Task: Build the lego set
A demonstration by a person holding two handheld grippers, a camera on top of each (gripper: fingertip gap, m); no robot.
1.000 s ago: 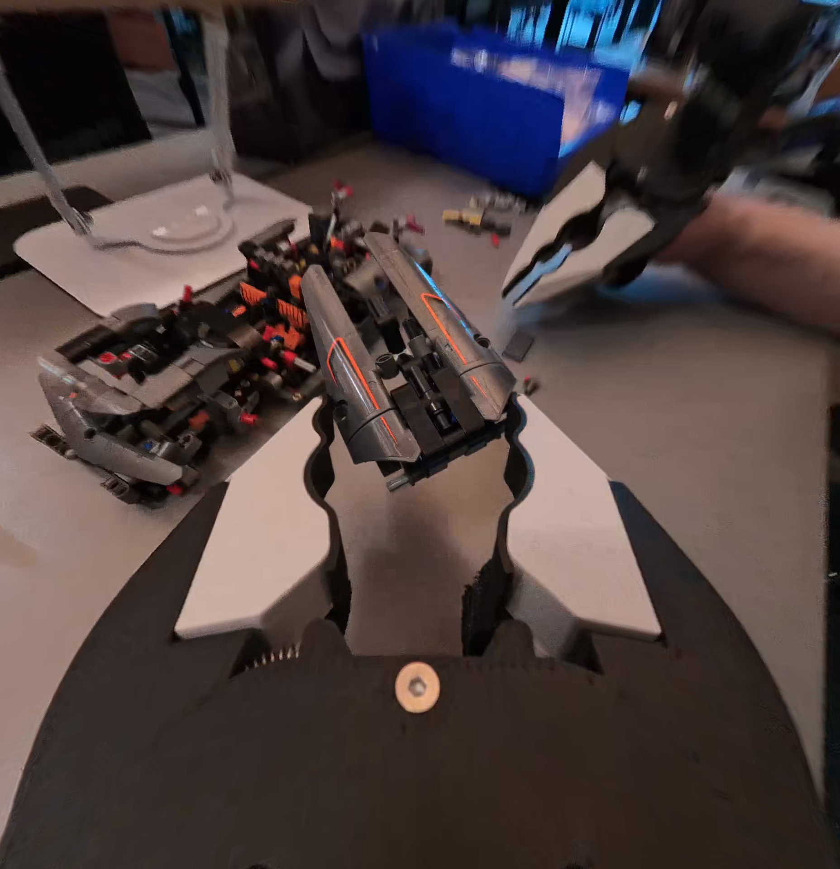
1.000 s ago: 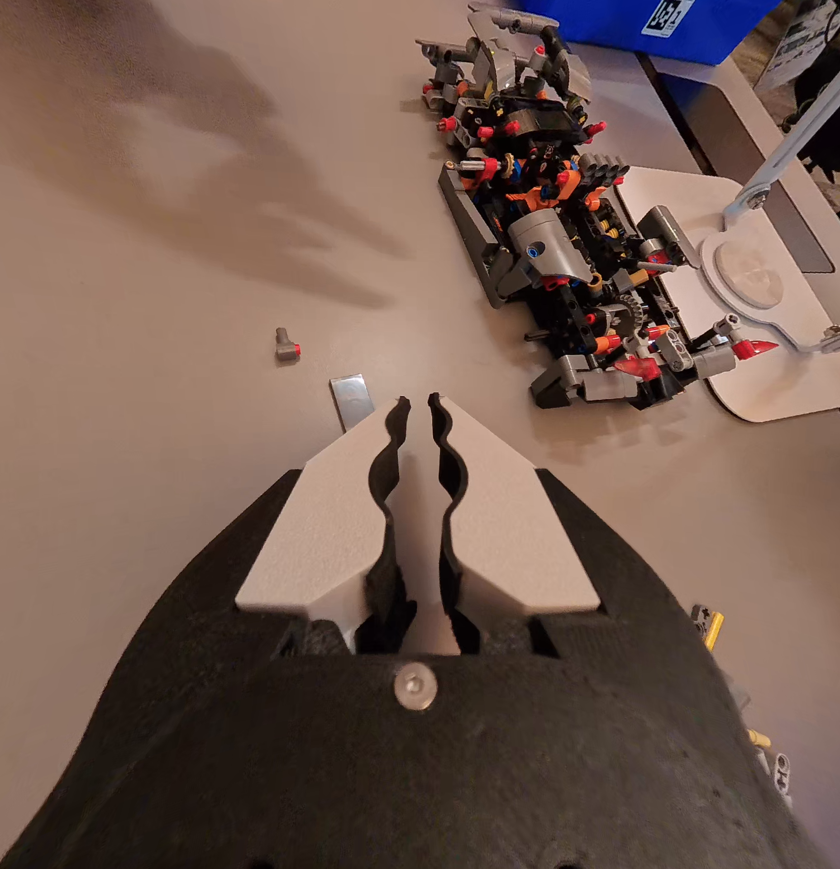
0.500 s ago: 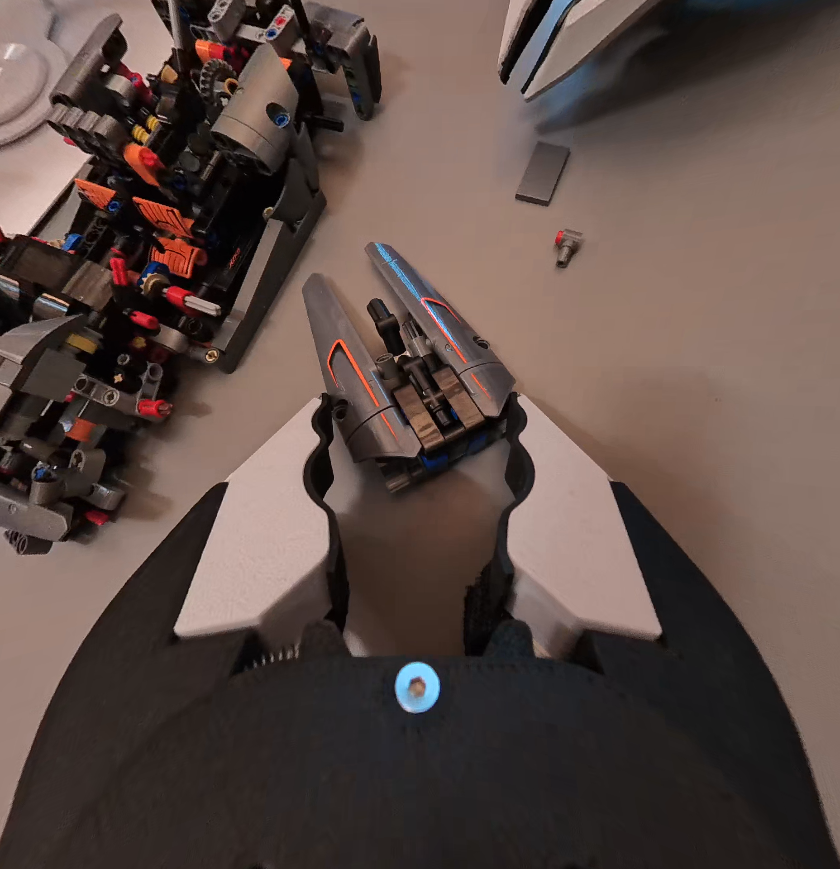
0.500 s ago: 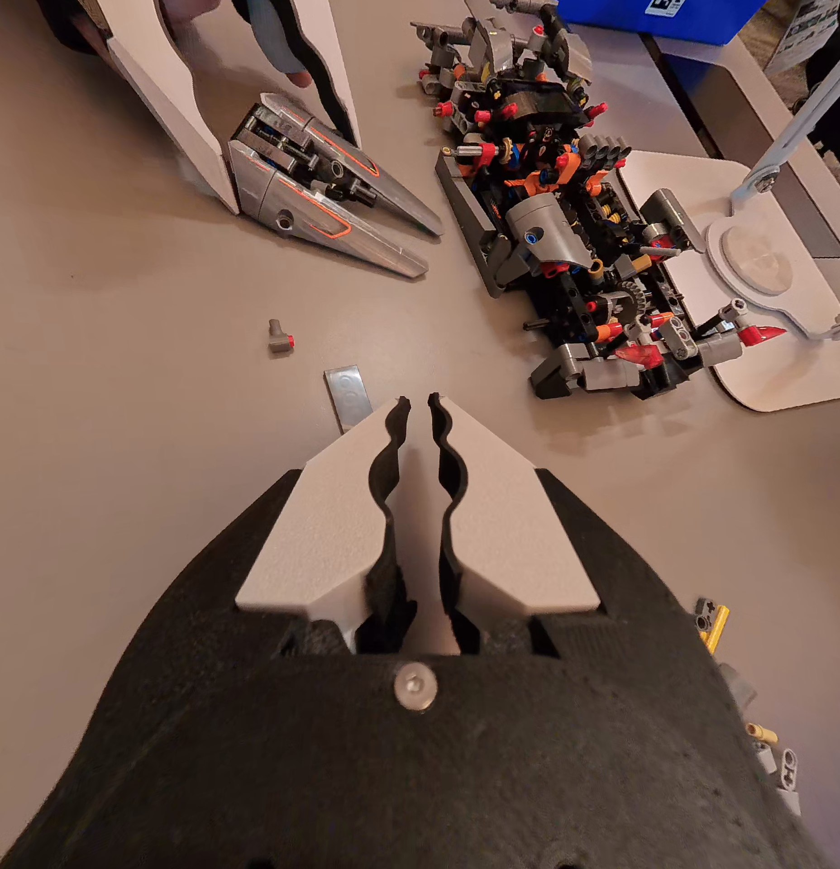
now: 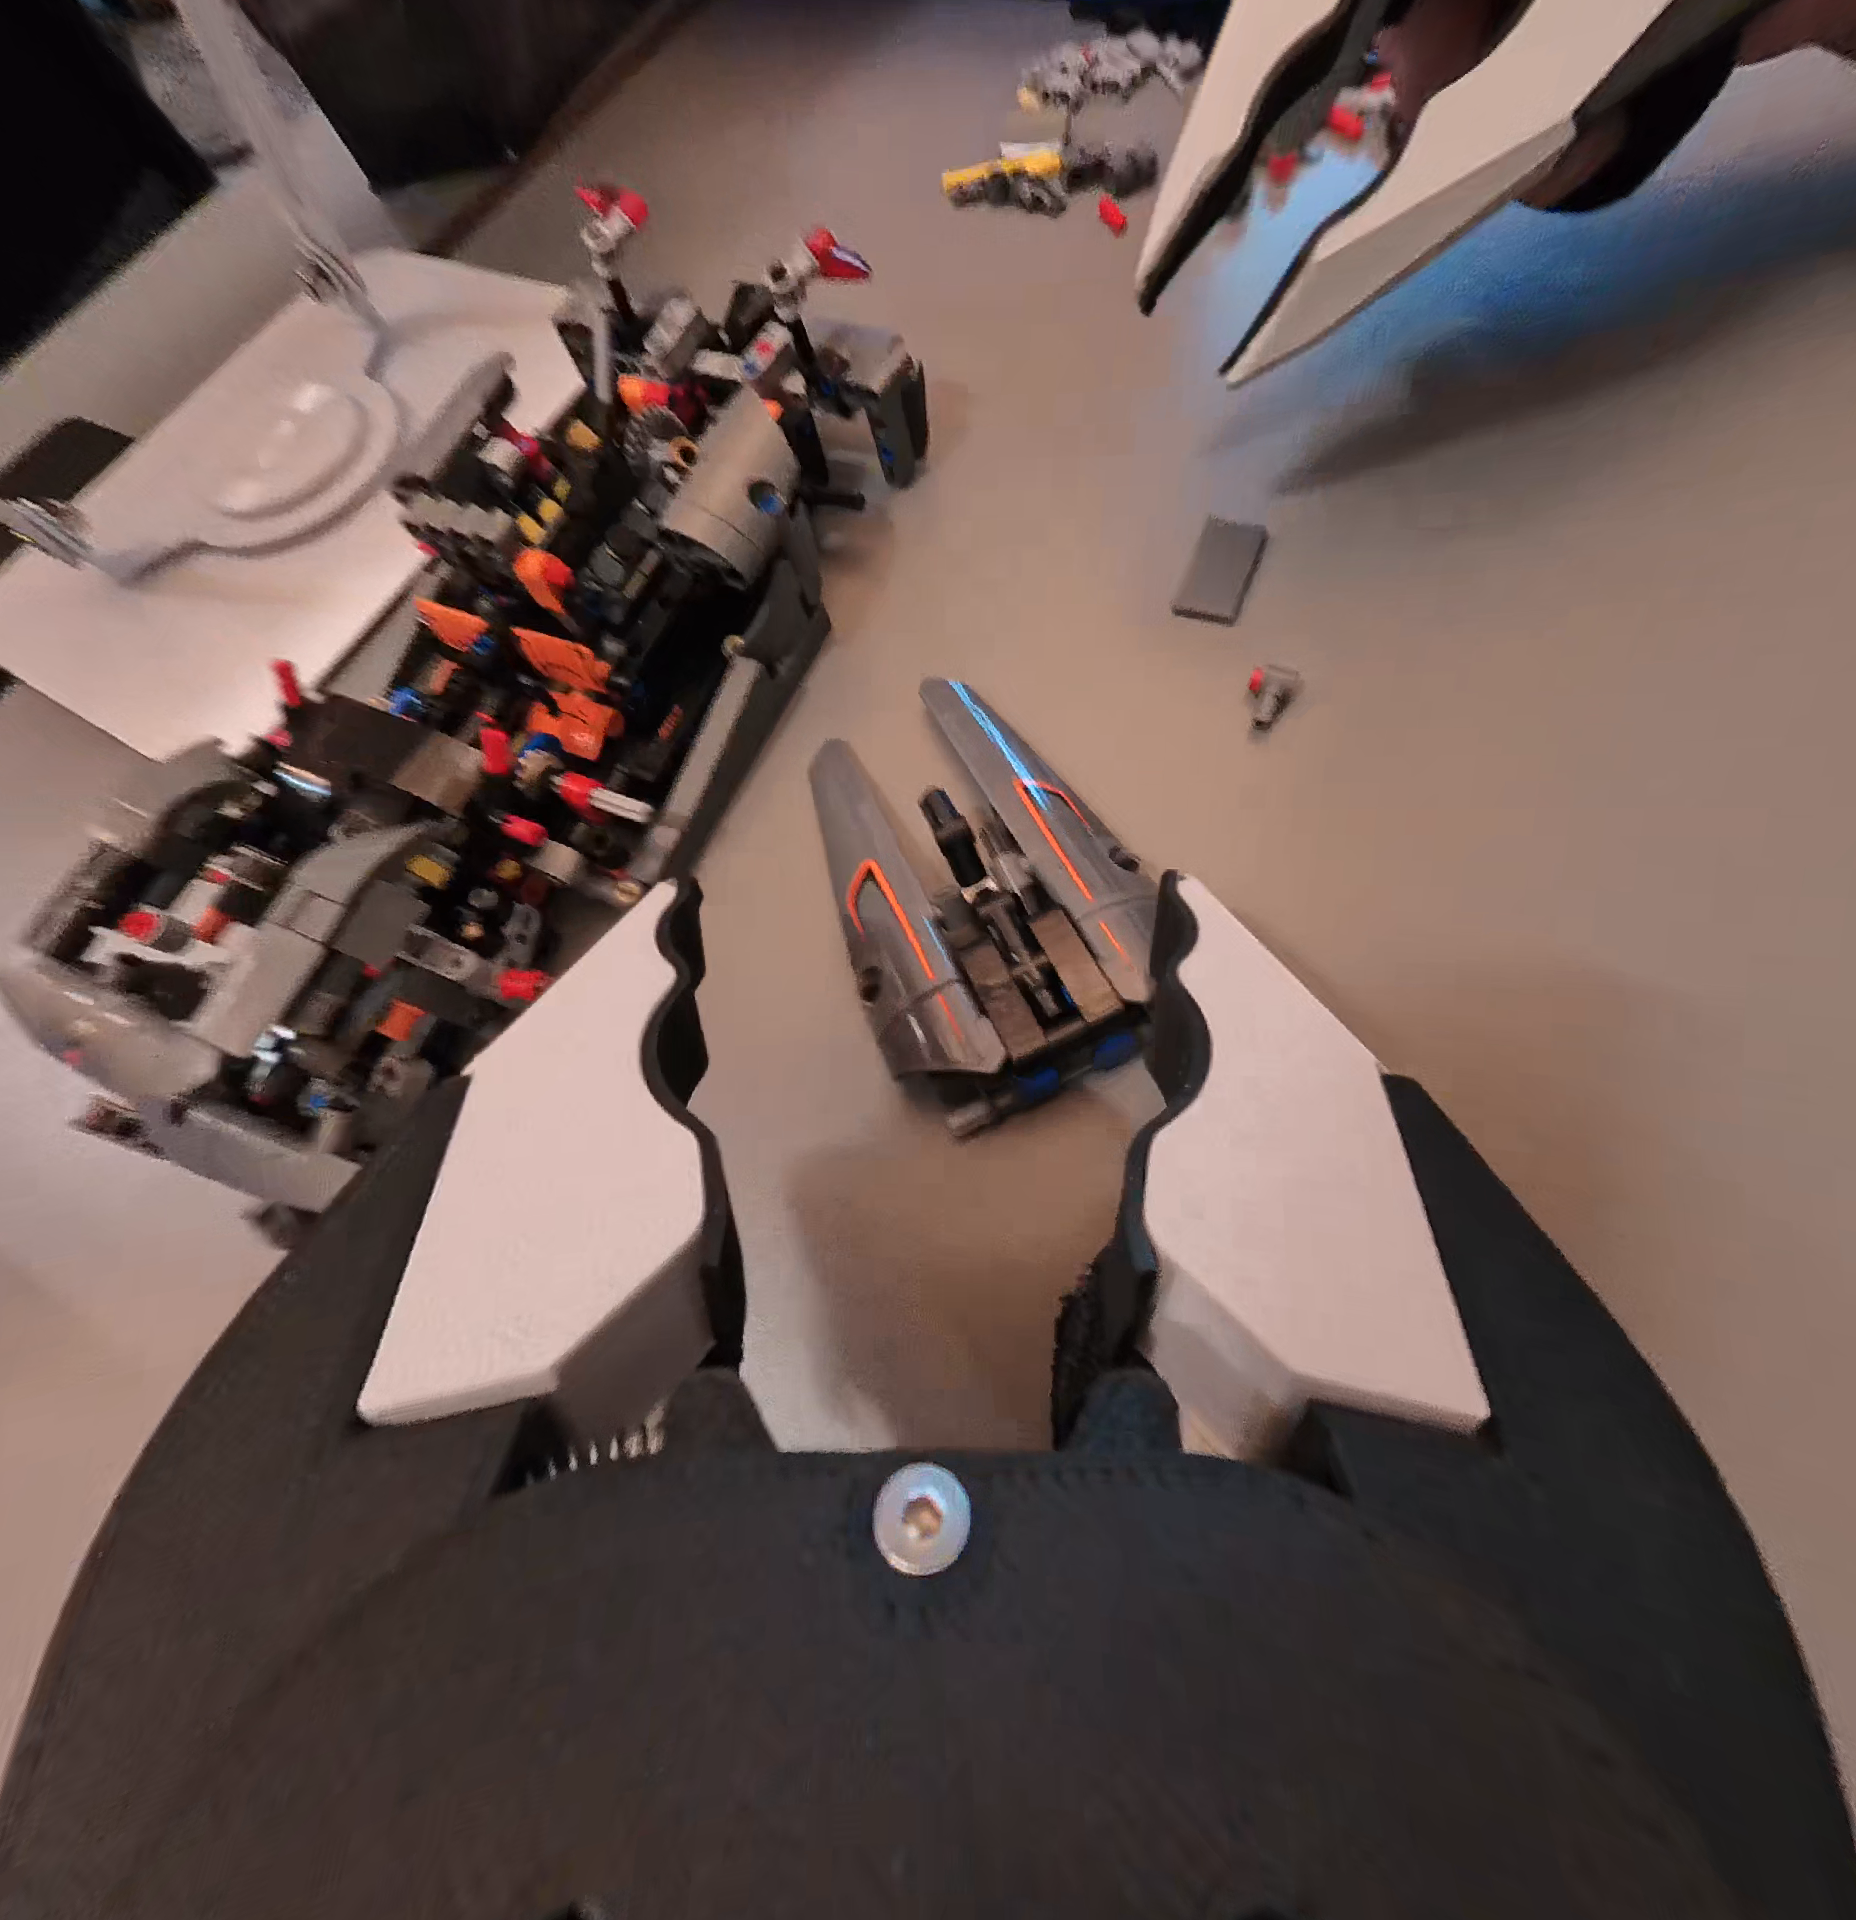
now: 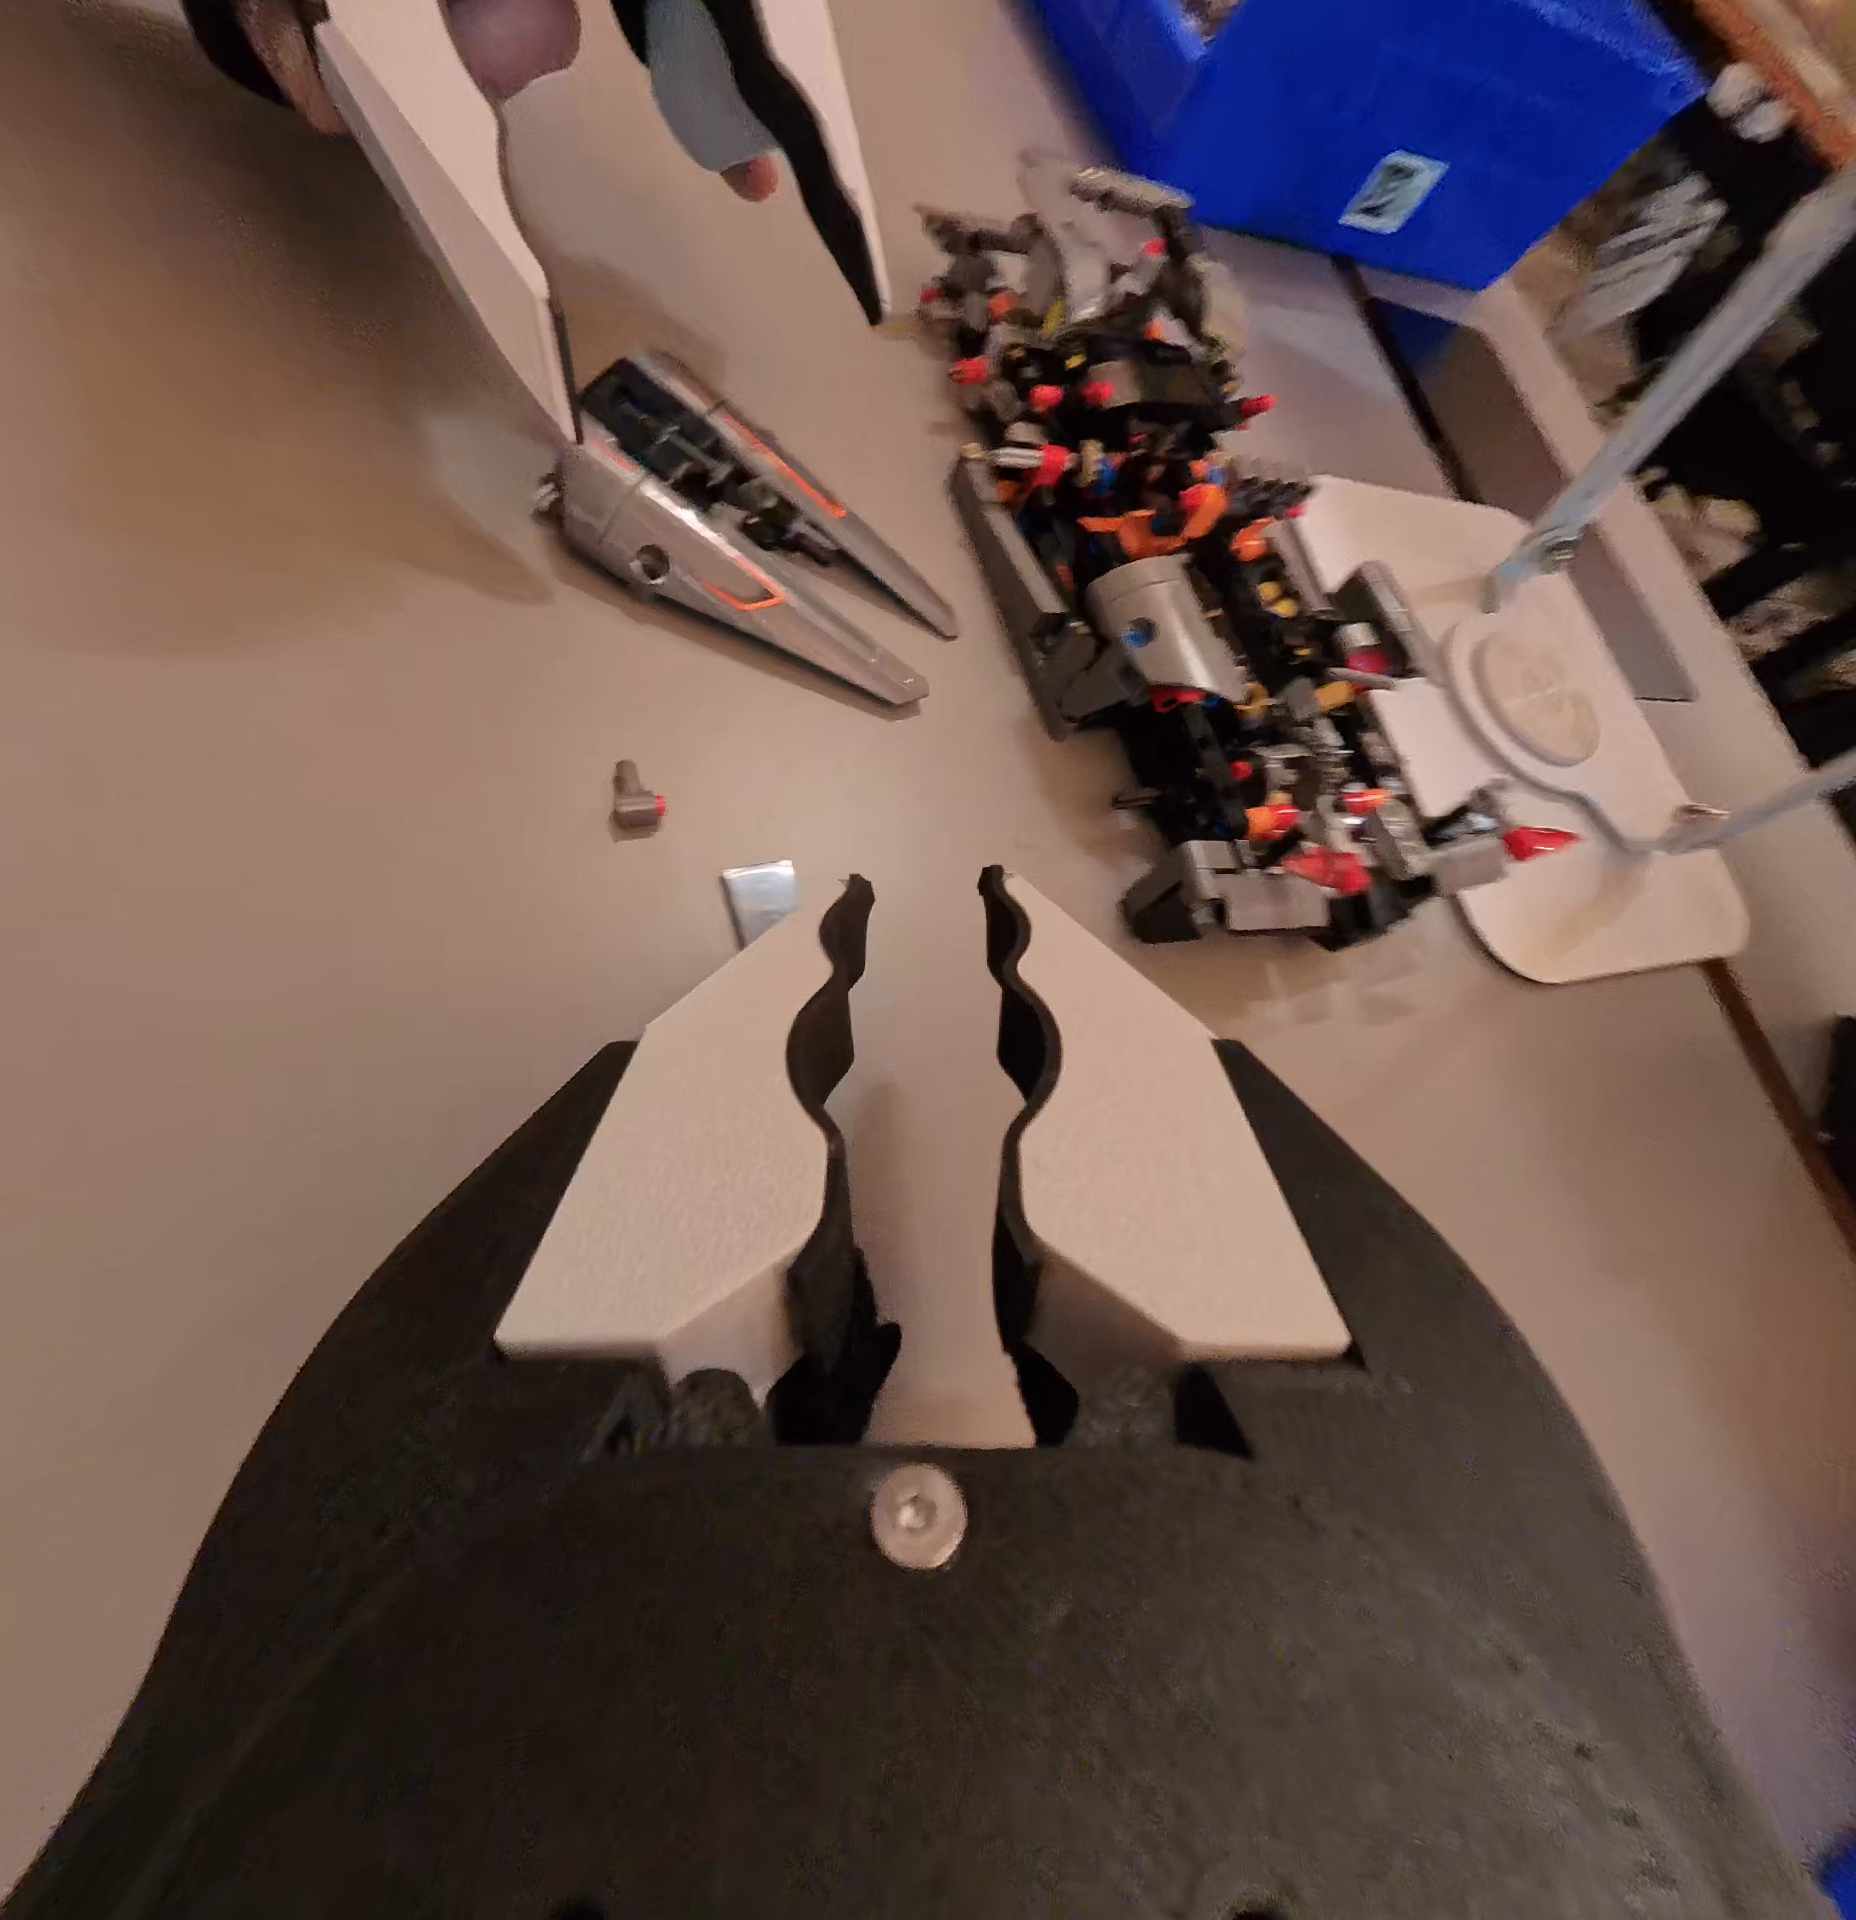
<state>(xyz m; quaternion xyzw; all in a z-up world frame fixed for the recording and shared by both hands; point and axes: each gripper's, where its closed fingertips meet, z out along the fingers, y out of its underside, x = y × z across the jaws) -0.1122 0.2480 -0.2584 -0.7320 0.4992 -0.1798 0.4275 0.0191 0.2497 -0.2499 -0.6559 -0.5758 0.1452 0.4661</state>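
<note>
A grey twin-fin lego sub-assembly point(image 5: 991, 935) with orange lines lies on the table, also in the right wrist view point(image 6: 716, 520). My left gripper point(image 5: 929, 894) is open around its rear end; one fingertip point(image 6: 562, 421) touches that end and the other is apart. The large black, grey and orange lego model point(image 5: 591, 665) lies just left of it, also in the right wrist view point(image 6: 1194, 623). My right gripper point(image 6: 924, 881) is slightly open and empty, above the table beside a flat grey tile point(image 6: 763, 894). It shows at the top right of the left wrist view point(image 5: 1194, 332).
A small grey piece with a red pin point(image 5: 1272, 691) lies near the tile point(image 5: 1220, 571). Loose pieces point(image 5: 1059, 177) lie farther back. A white stand base point(image 6: 1526, 727) with metal arms sits beyond the model, and a blue bin point(image 6: 1371, 135) stands at the table's far edge. There is about 15 cm between the tips of the two grippers. My right gripper's tips are some 4 cm from the flat grey tile point(image 6: 763, 894). It is also in sight in the left wrist view point(image 5: 1215, 584).
My left gripper carried the fin sub-assembly down beside the model, then opened and let it go on the table. My right gripper's jaws have opened a little.
</note>
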